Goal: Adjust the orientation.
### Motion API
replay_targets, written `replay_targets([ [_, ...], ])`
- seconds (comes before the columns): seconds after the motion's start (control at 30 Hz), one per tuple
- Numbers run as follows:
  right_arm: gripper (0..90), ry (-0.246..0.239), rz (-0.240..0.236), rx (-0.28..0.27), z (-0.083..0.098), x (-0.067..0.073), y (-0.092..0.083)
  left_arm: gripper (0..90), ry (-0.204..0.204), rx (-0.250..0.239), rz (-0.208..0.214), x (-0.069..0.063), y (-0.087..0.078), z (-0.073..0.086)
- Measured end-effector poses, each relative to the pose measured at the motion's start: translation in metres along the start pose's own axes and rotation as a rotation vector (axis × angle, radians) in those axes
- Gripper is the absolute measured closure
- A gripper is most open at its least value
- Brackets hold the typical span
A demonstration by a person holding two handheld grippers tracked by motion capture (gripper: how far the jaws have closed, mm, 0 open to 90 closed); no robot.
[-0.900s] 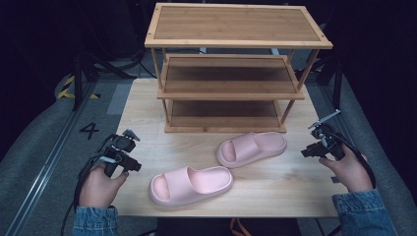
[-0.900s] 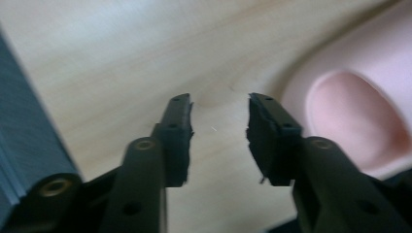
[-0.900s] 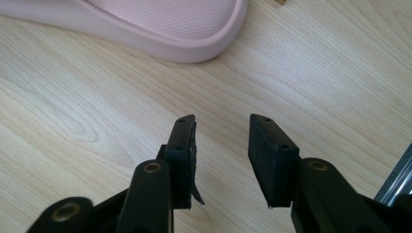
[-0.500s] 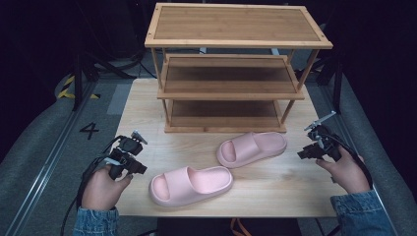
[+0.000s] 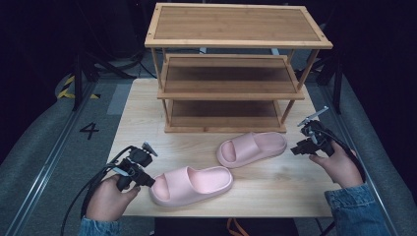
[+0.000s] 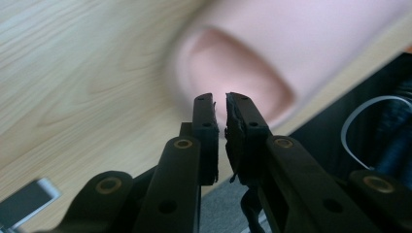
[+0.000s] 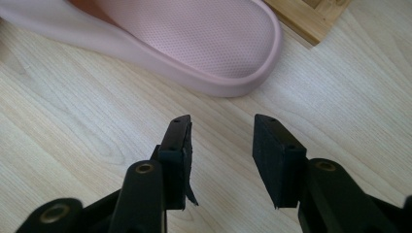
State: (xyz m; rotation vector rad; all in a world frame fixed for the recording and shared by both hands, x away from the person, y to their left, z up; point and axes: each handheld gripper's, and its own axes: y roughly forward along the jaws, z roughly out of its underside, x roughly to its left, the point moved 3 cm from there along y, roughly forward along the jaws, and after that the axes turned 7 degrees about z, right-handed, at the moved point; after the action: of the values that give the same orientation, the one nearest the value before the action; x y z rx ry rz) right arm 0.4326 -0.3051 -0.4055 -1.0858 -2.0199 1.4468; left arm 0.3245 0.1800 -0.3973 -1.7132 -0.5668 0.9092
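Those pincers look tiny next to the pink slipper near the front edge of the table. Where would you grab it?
Probably by the strap band over the toe of the near pink slide sandal, or its thin side rim. The left gripper sits right at its toe end, jaws nearly shut, so it would open, then come in from the left: one jaw slips into the toe opening, the other over the band.

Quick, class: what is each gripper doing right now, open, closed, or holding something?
Left gripper: closed, holding nothing, near slipper just ahead.
Right gripper: open, holding nothing, short of far slipper.

High view overlooking table (image 5: 275,182), both claw views close above tabletop, sharing pink slippers (image 5: 192,184)
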Motion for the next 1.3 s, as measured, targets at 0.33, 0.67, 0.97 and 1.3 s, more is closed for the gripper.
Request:
replay_targets([
  [0.33,59.2,0.002,0.002,-0.003,0.001,0.002,-0.003,89.2,0.251,0.057,0.119,-0.073,0.026,-0.030],
  [0.67,59.2,0.001,-0.001,0.002,0.006,0.004,-0.002,89.3,0.260,0.163,0.081,-0.094,0.068,-0.050],
  [0.97,58.9,0.013,0.007,-0.009,0.009,0.000,-0.006,89.4,0.169,0.167,0.044,-0.075,0.064,-0.047],
  [1.3,58.9,0.004,0.001,-0.003,0.009,0.001,-0.004,89.4,0.075,0.152,-0.091,-0.050,0.056,-0.045],
])
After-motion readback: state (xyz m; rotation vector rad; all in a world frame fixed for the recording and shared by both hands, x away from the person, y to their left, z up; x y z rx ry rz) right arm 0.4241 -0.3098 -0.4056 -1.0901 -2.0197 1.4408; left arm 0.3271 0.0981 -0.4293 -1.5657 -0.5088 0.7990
